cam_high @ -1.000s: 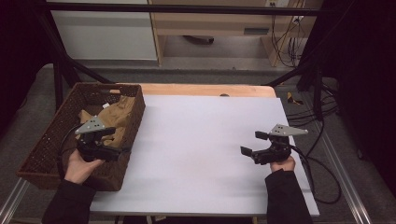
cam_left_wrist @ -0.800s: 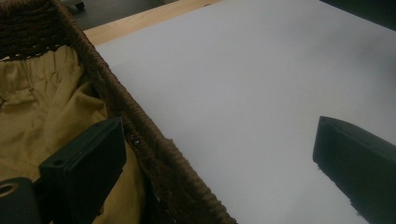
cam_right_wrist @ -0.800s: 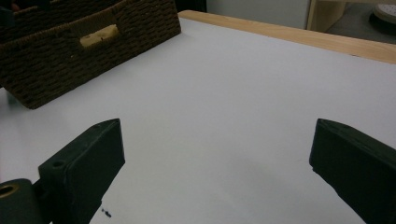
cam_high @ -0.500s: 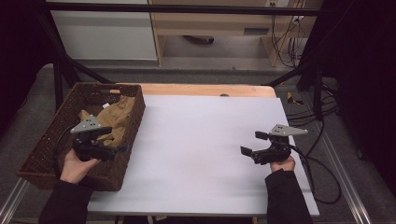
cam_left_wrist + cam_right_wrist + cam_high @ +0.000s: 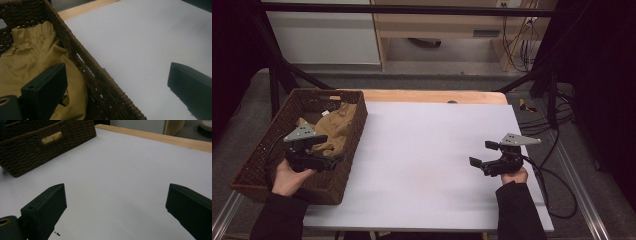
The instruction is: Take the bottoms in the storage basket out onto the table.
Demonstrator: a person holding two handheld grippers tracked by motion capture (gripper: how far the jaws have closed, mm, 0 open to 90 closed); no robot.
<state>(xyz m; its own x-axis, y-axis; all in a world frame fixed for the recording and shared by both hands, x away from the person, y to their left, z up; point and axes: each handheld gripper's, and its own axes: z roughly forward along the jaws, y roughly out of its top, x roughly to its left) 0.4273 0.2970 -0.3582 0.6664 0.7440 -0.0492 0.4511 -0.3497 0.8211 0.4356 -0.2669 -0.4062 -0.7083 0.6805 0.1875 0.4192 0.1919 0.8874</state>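
A dark woven basket (image 5: 358, 122) stands at the table's left and holds a crumpled tan cloth (image 5: 334, 127). My left gripper (image 5: 334, 152) hangs open over the basket's right wall, pointing right. In the left gripper view the gripper (image 5: 117, 67) straddles that wall (image 5: 100, 85): one jaw is over the tan cloth (image 5: 30, 57), the other over the white tabletop. My right gripper (image 5: 483, 153) is held open low over the table's right part, pointing left, with nothing between its jaws. In the right gripper view the gripper (image 5: 116, 186) faces the basket (image 5: 37, 147) far off.
The white tabletop (image 5: 427, 145) stretches between the two grippers. A wooden strip (image 5: 432, 96) runs along the far edge. Cables (image 5: 557, 180) trail off the right side. Black frame bars (image 5: 274, 85) rise behind the basket.
My left gripper has shifted a little to the left over the basket. The right gripper has hardly moved.
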